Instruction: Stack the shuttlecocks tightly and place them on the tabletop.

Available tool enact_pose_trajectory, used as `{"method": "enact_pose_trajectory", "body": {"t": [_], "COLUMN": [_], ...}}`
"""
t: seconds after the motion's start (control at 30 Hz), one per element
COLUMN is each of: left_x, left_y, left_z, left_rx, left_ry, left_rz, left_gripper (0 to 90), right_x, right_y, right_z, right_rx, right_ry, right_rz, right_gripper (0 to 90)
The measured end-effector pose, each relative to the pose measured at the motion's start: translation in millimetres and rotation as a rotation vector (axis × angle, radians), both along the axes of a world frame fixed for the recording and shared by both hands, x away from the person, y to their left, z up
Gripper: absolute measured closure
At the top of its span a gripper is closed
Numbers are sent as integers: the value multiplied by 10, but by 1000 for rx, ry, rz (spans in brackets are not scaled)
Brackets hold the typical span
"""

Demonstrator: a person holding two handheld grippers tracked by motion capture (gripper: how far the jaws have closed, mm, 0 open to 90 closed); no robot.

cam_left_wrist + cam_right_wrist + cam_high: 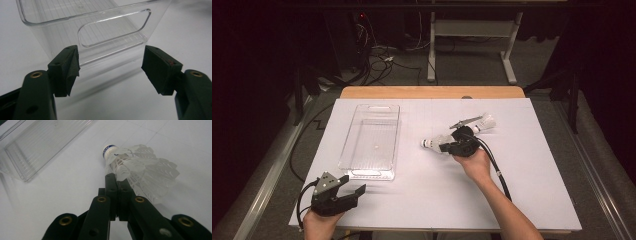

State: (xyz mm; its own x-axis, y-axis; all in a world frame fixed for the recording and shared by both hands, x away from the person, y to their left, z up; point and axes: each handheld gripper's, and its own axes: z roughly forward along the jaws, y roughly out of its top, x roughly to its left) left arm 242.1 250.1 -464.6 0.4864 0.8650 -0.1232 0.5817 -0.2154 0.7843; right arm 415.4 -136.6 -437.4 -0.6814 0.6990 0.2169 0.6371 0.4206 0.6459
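though pressed together on a feathery white shuttlecock [140, 173], right claw [117, 178]; left claw [110, 70] spread, clear ribbed bin [50, 25] ahead

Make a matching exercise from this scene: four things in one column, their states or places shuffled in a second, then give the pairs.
Things:
1. left hand-held gripper
2. right hand-held gripper
3. clear bin
4. second shuttlecock

States:
A. empty, on the white table
B. jaws apart, nothing between them
C. lying beyond the right hand
D. jaws shut on a shuttlecock's feathers

Pairs: 1-B, 2-D, 3-A, 4-C
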Motion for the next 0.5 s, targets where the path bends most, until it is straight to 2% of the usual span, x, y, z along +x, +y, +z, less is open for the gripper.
{"method": "enact_pose_trajectory", "body": {"t": [0.5], "left_x": [-1], "left_y": [3], "left_z": [2], "left_rx": [6], "left_ry": [1], "left_rz": [-4], "left_gripper": [310], "right_x": [54], "right_y": [-14], "right_z": [-26], "right_rx": [-11], "right_ry": [-9], "right_rz": [-33], "right_gripper": [892]}}
